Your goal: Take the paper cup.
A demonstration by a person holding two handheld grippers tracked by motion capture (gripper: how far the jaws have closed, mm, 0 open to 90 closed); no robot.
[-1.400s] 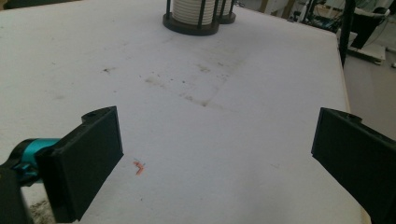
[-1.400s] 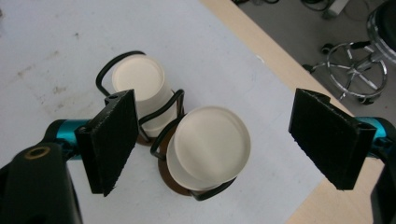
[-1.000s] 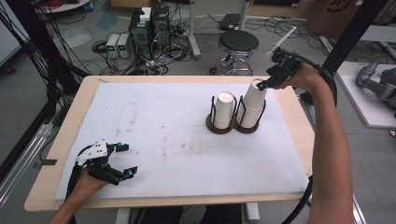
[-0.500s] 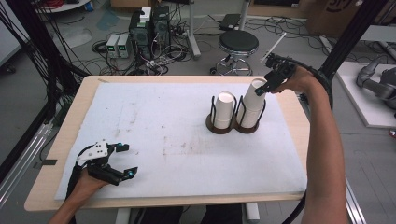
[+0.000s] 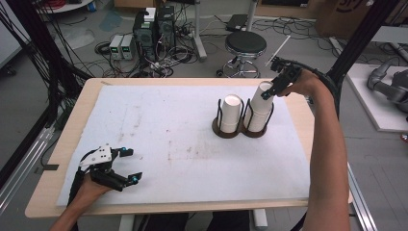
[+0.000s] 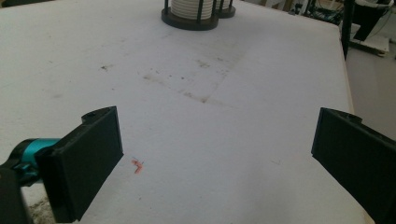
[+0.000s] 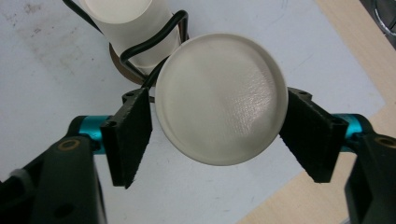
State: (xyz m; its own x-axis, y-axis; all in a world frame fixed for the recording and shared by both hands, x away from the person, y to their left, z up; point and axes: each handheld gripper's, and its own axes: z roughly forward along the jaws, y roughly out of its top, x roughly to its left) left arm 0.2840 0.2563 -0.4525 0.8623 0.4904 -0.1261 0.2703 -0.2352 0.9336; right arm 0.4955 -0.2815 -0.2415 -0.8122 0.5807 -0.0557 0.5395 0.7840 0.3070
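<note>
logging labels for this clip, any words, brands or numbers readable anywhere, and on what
No text can be read in these pictures.
Brown cardboard box on the floor, top right of the high view: dark printed marks, cut off and too blurred to read.
White paper cups, white table cover and black hand-held gripper: no lettering visible.

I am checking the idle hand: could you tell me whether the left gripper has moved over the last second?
No. The left gripper stays open at the same spot near the table's front left corner.
</note>
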